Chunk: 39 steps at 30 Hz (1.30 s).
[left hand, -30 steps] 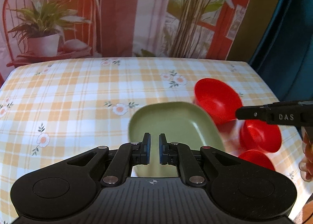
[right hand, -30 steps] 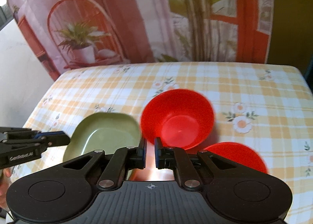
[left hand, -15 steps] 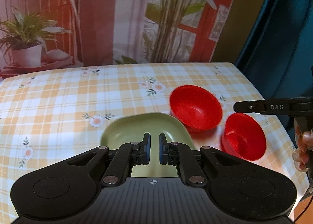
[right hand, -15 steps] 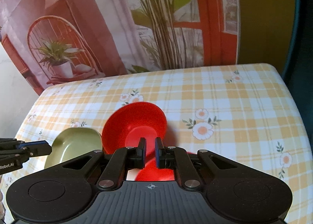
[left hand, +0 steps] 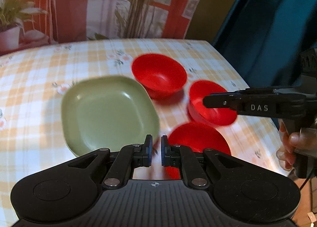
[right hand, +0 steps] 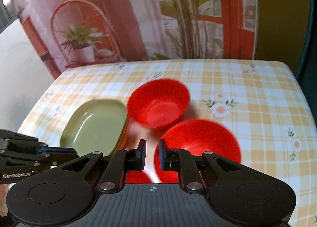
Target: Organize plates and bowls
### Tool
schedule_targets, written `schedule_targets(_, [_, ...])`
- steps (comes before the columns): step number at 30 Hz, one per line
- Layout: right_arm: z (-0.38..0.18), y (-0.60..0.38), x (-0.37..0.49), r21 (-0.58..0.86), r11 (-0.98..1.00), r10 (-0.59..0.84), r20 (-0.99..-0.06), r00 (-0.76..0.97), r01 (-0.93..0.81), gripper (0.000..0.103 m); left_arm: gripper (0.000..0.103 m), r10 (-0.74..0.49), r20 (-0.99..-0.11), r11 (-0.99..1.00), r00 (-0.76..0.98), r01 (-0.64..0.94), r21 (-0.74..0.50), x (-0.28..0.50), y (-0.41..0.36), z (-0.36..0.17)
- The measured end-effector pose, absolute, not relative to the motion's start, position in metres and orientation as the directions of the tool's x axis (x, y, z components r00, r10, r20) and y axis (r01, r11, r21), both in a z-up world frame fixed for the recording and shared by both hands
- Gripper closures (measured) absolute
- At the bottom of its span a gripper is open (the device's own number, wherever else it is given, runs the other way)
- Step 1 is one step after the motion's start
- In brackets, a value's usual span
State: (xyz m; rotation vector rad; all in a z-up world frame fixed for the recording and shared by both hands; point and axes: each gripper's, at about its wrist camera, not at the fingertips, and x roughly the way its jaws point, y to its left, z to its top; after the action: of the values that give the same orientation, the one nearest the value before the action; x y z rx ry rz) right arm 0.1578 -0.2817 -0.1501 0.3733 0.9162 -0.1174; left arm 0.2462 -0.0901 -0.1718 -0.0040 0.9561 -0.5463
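Observation:
A green square plate (left hand: 107,113) lies on the checked tablecloth, with three red bowls to its right: a far one (left hand: 159,75), a right one (left hand: 210,104) and a near one (left hand: 196,141). My left gripper (left hand: 155,152) hovers above the gap between the plate and the near bowl, jaws nearly closed and empty. My right gripper (right hand: 152,153) is also nearly closed and empty, above the left rim of a red bowl (right hand: 200,143). In the right wrist view the plate (right hand: 95,127) looks like a stack, with the far bowl (right hand: 158,104) beside it. The right gripper shows side-on in the left wrist view (left hand: 206,101).
The table (right hand: 247,88) wears a yellow checked cloth with flowers. Its right edge (left hand: 237,72) drops off toward a dark blue curtain. A printed backdrop stands behind the far edge. The left gripper's fingers (right hand: 29,151) reach in at the lower left of the right wrist view.
Both grippers have swung and moved closer over the dishes; a third red bowl now shows near the left gripper. The dishes look unmoved on the cloth. Both jaws stay narrow.

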Motion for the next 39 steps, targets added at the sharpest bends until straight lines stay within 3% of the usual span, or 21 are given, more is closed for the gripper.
schedule_targets(21, [-0.165,-0.272,0.096,0.282,0.916,0.08,-0.826,0.558,0.285,0.084,0.093,-0.452,-0.794,0.874,0.406,0.379,-0.303,0.231,-0.091,-0.195])
schedule_targets(39, [-0.182,-0.268,0.095,0.348,0.886,0.123,-0.814,0.567,0.307,0.087,0.088,-0.472,-0.803,0.862,0.364,0.384,-0.332,0.231,-0.095,-0.205])
